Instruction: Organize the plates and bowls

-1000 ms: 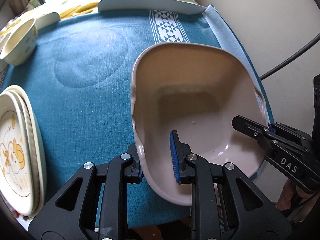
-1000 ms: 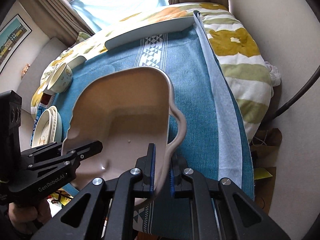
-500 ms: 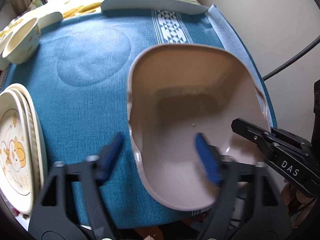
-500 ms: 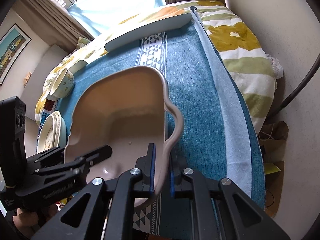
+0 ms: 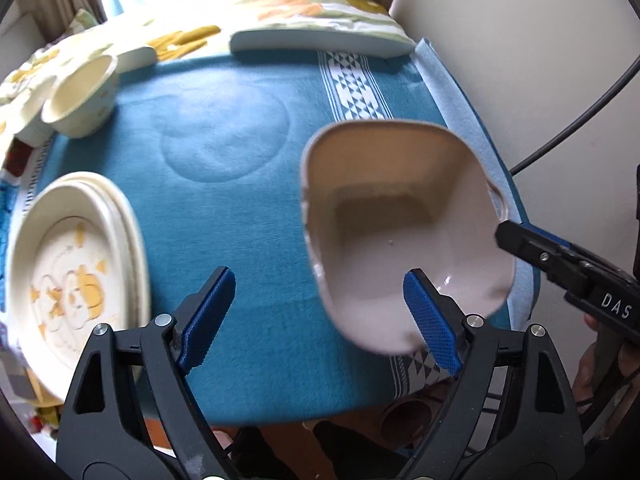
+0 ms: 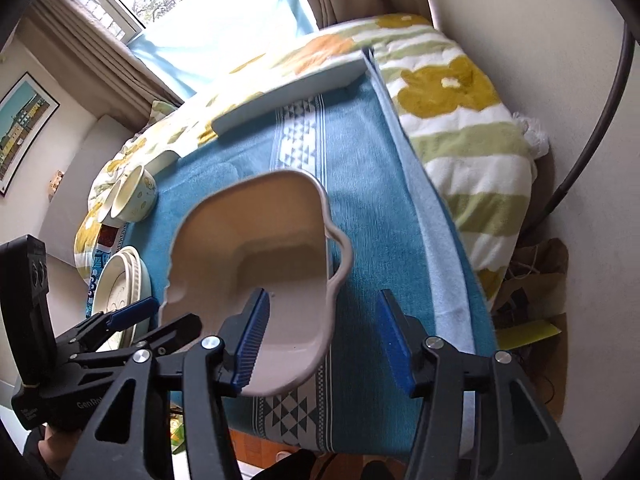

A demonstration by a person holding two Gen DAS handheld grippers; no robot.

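Note:
A large beige dish with side handles (image 5: 404, 216) rests on the blue tablecloth near the table's front right corner; it also shows in the right wrist view (image 6: 260, 264). My left gripper (image 5: 320, 316) is open, its right finger over the dish's near rim and its left finger over the cloth. My right gripper (image 6: 324, 340) is open, straddling the dish's right handle side, and holds nothing. A stack of cream plates with a yellow cartoon print (image 5: 76, 264) lies at the left edge. A small cream bowl (image 5: 82, 96) stands at the far left.
The blue tablecloth (image 5: 224, 152) covers the table. A long pale blue platter (image 5: 320, 42) lies at the far edge on a floral blanket (image 6: 460, 92). A wall and a black cable (image 5: 580, 116) are to the right.
Both grippers have opened and let go of the beige dish, the left first, then the right. The dish now lies on the cloth. The left gripper has pulled back and left.

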